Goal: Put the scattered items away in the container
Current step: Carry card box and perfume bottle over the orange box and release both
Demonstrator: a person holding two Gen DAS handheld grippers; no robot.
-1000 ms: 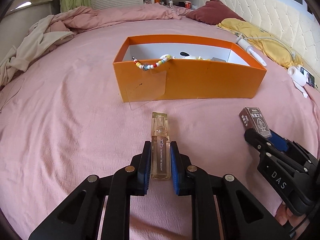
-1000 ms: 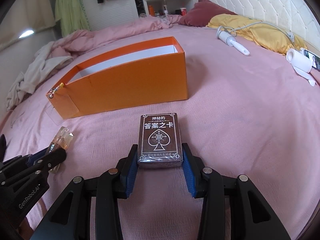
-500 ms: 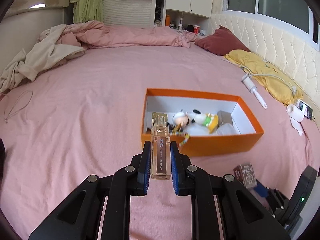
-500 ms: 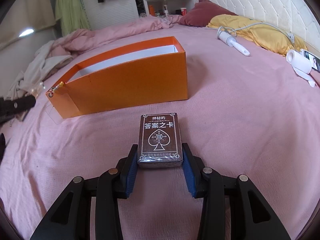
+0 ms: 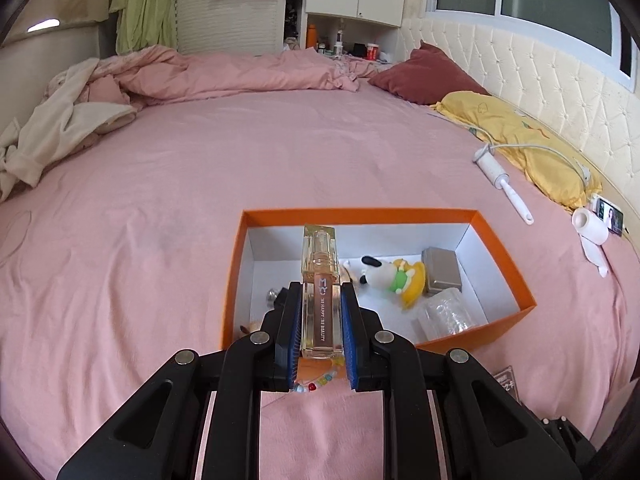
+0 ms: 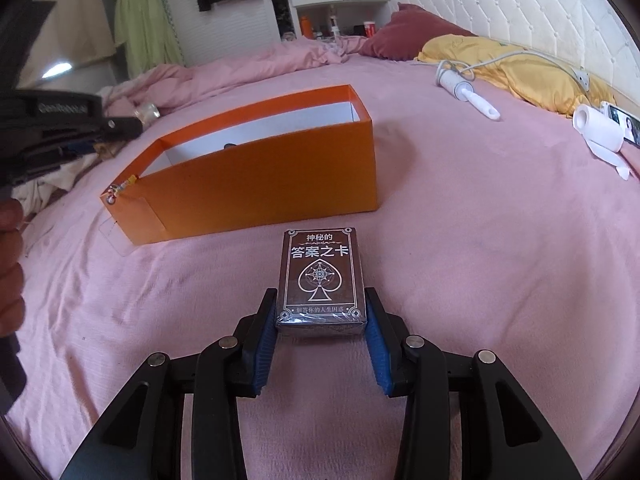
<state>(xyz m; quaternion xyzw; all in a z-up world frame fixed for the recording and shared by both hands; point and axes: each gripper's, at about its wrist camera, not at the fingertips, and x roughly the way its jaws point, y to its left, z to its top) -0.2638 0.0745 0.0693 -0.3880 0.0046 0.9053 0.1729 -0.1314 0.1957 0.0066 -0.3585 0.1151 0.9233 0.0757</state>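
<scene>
My left gripper (image 5: 320, 320) is shut on a clear amber lip-gloss tube (image 5: 319, 292) and holds it in the air above the left part of the orange box (image 5: 360, 214). The box holds a Snoopy figure (image 5: 394, 276), a grey case (image 5: 442, 272), a clear plastic piece (image 5: 448, 316) and a bead bracelet (image 5: 316, 384) draped over its near wall. My right gripper (image 6: 320, 320) is shut on a dark card deck (image 6: 320, 276) low over the pink bed, just in front of the orange box (image 6: 260, 176). The left gripper shows at the left edge of the right wrist view (image 6: 60, 120).
A lint roller (image 5: 504, 184), yellow pillow (image 5: 520, 140), white roll (image 5: 590, 226) and phone (image 5: 610, 218) lie at the right. A crumpled pink duvet (image 5: 220, 72) and beige cloth (image 5: 52, 132) lie at the back left. A headboard runs along the right.
My left gripper has risen with the tube and moved forward, from the bed surface to above the box. My right gripper with the card deck has stayed in place.
</scene>
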